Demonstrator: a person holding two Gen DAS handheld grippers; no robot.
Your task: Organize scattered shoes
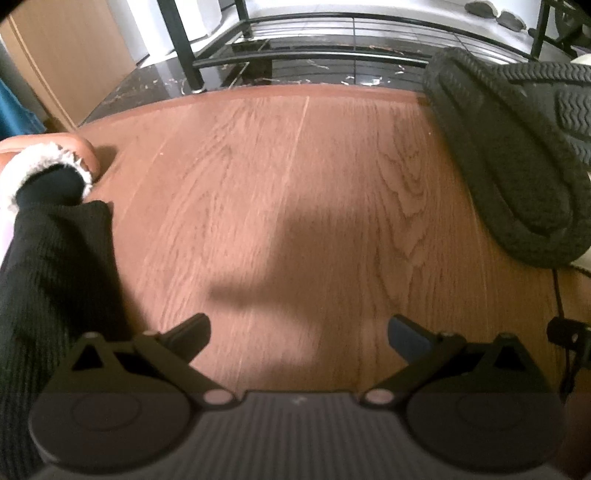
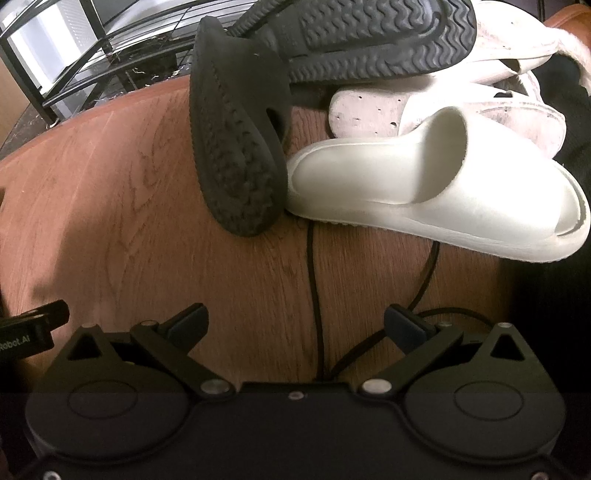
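Nearest the lens in the right wrist view, the right gripper (image 2: 293, 328) is seen with its fingers spread wide and nothing between them; a black cable (image 2: 314, 291) runs across the wooden floor (image 2: 110, 206) straight through the gap. In the left wrist view the left gripper (image 1: 299, 332) is likewise held with fingers apart and empty, over bare boards.

Ahead of the right fingers a heap of shoes is found. A black slipper (image 2: 236, 147) lies tipped on its side, tread showing, just beyond and slightly left of the left finger; its long axis runs away from the fingers, leaning a little left. Touching it on the right, a white slide (image 2: 424, 184) rests upright, its long axis crosswise to the fingers, open toe toward the far right. Behind these a second black slipper (image 2: 369, 33) is propped sole-up, crosswise, over two worn white sandals (image 2: 480, 107). A black wire rack (image 2: 74, 66) stands beyond, to the left.

The shoes are not yet paired or lined up. Several risks can be judged: the cable could be snagged or pinched if the fingers were closed low; the propped slipper could be toppled if a shoe under it were drawn out; a grip on the rounded sole edge could slip.
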